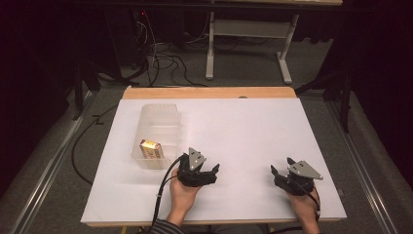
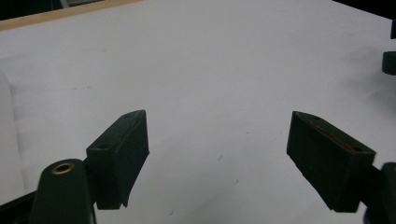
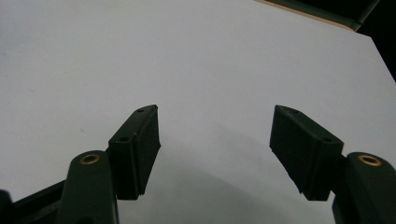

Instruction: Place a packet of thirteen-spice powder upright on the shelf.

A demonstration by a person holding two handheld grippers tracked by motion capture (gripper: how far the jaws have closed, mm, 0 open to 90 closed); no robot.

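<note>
On a white table top (image 1: 243, 136), seen from above, two hands each hold a black claw near the near edge. Left claw (image 1: 213, 171) sits near the middle, jaws spread wide with nothing between them, pointing right. Right claw (image 1: 278, 171) rests well apart on the right side, jaws also wide and empty. In the left gripper view the left claw (image 2: 217, 154) frames bare white surface, and the right gripper view shows the same for the right claw (image 3: 215, 147).

A clear plastic bin (image 1: 157, 134) stands on the left part of the table, just left of and beyond the left claw. A small yellow box (image 1: 149, 149) lies inside it at its near end.

Risks, as a judgement: the left claw points away from the bin, so reaching the box calls for a turn, and its body or trailing cable (image 1: 160, 195) could clip the near wall of the bin and push or tip the light container. The bin walls also narrow the way in, so wide jaws may catch on the rim, or close on the wall along with the box.

Nothing else lies on the table between the claws and the bin. Beyond the far wooden edge (image 1: 209, 92) are loose floor cables (image 1: 170, 61) and a white desk frame (image 1: 248, 39), well clear of the work.
</note>
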